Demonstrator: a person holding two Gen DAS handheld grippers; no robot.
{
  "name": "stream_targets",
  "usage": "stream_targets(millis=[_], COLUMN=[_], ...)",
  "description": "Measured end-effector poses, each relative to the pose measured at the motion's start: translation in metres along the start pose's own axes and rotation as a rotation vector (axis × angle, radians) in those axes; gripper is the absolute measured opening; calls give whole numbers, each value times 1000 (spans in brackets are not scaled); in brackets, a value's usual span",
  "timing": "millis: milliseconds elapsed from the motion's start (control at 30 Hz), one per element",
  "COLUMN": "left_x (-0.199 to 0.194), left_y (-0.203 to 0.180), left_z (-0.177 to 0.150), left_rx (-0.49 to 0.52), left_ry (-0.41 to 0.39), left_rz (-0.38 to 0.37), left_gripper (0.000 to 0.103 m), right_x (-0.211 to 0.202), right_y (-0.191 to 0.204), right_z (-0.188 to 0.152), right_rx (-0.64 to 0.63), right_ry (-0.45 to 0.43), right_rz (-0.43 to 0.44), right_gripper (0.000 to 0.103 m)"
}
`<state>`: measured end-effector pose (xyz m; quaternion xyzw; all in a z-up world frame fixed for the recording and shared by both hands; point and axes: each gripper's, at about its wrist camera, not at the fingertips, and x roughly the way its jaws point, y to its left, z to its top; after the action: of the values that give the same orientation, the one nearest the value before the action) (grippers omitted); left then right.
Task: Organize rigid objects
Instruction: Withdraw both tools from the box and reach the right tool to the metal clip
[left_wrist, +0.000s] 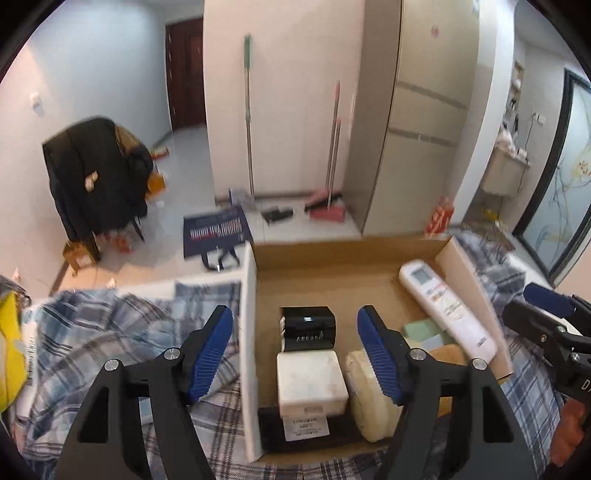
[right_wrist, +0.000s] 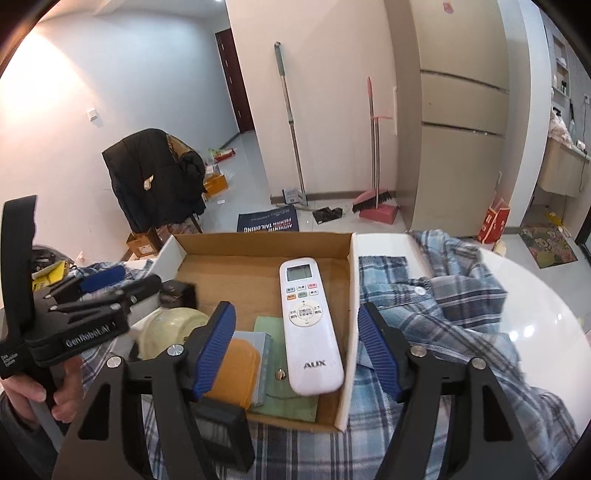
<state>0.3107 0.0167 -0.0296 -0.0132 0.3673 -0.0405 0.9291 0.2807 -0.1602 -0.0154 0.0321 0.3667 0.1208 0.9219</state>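
Remote control (right_wrist: 308, 325) lies lengthwise in the cardboard box (right_wrist: 258, 242), resting on a green pouch (right_wrist: 286, 400). I judge it light, stiff, smooth plastic, best pinched across its narrow sides. My right gripper (right_wrist: 297, 345) hangs above it, jaws apart; left gripper (left_wrist: 295, 349) also spread, empty.

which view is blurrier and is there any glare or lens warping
Left wrist view: softer, motion-smeared on the plaid cloth and black jacket. Right wrist view: sharper, the remote control buttons legible, bright wash on the left wall. Both: fisheye bending, dark corners.
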Motion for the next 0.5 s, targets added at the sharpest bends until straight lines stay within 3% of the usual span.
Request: stream_targets(millis=[200, 300, 400, 500], left_x=[-96, -134, -174, -198], left_y=[-5, -16, -25, -36], left_z=[-21, -37, -64, -79], left_rx=[13, 36, -35, -43], left_ry=[-276, -352, -436, -476], left_rz=[-14, -10, 68, 9], left_gripper=[87, 87, 87, 88], right_x=[-57, -84, -101, -115], right_y=[1, 3, 5, 2], right_z=[-12, -24, -34, -46], right_rx=[-34, -41, -39, 5], right_ry=[-75, -96, -64, -35], right_rz=[-15, -21, 20, 70], right_gripper=[72, 76, 78, 78])
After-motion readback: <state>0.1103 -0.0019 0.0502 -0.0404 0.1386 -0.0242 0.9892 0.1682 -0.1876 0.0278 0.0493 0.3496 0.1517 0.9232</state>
